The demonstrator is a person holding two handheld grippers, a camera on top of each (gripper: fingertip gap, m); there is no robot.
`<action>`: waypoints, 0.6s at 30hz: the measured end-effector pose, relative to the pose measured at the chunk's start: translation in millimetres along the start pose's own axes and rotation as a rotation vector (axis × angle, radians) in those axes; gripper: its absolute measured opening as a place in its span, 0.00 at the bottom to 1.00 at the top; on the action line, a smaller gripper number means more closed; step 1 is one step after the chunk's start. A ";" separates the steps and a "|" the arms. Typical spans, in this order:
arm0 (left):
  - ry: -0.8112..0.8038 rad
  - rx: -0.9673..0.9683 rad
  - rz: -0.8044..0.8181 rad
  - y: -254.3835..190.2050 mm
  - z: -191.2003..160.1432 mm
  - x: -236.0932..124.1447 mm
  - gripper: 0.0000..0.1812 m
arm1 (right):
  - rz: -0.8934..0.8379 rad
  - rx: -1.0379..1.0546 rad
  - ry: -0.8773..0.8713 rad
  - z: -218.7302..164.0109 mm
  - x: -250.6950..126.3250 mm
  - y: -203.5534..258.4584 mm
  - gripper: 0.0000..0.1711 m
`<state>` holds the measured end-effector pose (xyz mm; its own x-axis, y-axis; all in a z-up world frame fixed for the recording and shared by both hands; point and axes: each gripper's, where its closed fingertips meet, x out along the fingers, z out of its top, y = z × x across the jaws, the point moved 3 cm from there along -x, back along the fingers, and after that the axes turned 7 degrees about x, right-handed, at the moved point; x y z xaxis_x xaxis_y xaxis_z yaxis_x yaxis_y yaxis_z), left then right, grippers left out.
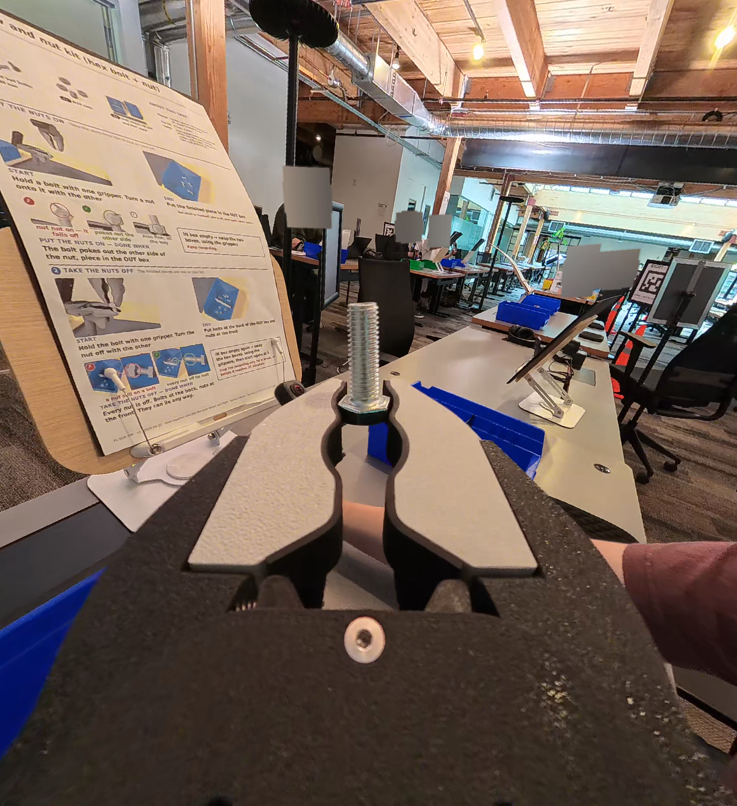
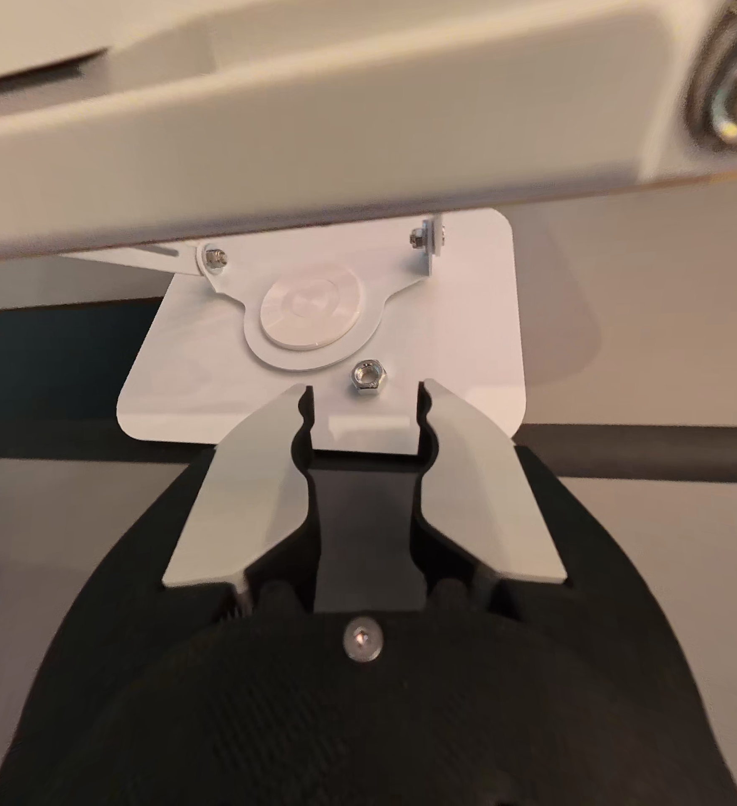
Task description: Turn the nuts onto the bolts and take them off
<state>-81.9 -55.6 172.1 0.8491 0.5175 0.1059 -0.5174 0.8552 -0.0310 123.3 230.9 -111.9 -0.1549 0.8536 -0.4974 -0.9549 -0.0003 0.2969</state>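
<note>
The left claw [image 1: 363,394], nearest the lens, is clenched on the hex head of a bolt [image 1: 362,349], shank upright and bare of any nut. The right claw [image 2: 363,390] is released, its fingertips spread just short of a loose nut [image 2: 365,377]. The nut lies flat on the white stand base [image 2: 467,349], beside that base's round pivot disc [image 2: 310,314], beneath the tilted board. Both parts are bright zinc-plated steel: small, rigid, light and probably slippery. Judged best grip on the nut: across two opposite flats, bore left clear. The bolt, threaded along its whole shank, is best held by the head only.
</note>
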 end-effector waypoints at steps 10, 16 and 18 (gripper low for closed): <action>0.008 -0.007 -0.021 -3.2 -0.3 -0.1 0.08 | -0.116 0.000 0.056 -4.5 11.2 -0.5 0.26; -0.009 -0.023 -0.016 0.9 2.0 -6.5 0.08 | -0.177 0.003 0.097 -6.7 17.0 -5.4 0.24; -0.013 -0.031 -0.017 2.0 2.4 -8.3 0.08 | -0.182 -0.006 0.101 -6.2 19.1 -4.7 0.23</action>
<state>-90.2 -58.2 173.5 0.8561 0.5028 0.1198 -0.4992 0.8644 -0.0603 123.2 244.0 -127.9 -0.0041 0.7831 -0.6219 -0.9710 0.1455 0.1897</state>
